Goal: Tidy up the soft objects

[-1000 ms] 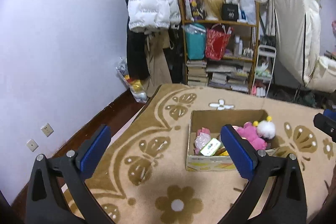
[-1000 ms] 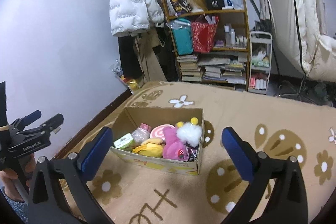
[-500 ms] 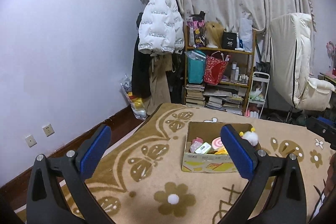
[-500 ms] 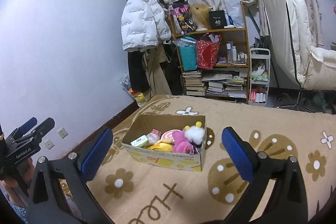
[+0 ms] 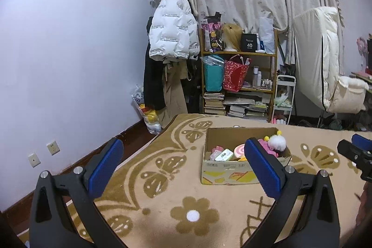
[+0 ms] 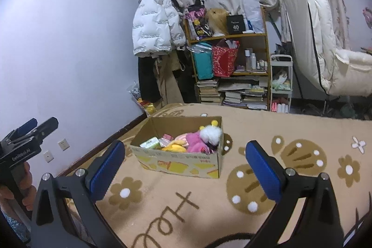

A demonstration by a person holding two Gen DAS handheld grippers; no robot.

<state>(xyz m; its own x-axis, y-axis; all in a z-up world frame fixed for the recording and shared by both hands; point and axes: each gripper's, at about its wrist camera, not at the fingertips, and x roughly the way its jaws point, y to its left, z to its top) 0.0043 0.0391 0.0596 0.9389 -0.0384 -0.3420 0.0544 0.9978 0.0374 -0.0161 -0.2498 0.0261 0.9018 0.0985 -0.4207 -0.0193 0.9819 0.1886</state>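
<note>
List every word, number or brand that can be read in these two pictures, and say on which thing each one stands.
"40": on the small black box atop the wooden shelf.
"GenRobot.AI": on the black left hand-held gripper.
White puffer jacket: rows of dark print, too small to read.
Open cardboard box with yellow print: small red characters, blurred.
Beige flowered carpet: brown strokes like letters, cut off, not readable.

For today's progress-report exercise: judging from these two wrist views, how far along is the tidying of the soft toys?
Done: the open cardboard box on the patterned beige rug already holds soft things, among them a white fluffy toy and a pink plush. In hand: nothing; the left gripper and right gripper are open and empty. Left: no loose soft items show on the rug.
</note>
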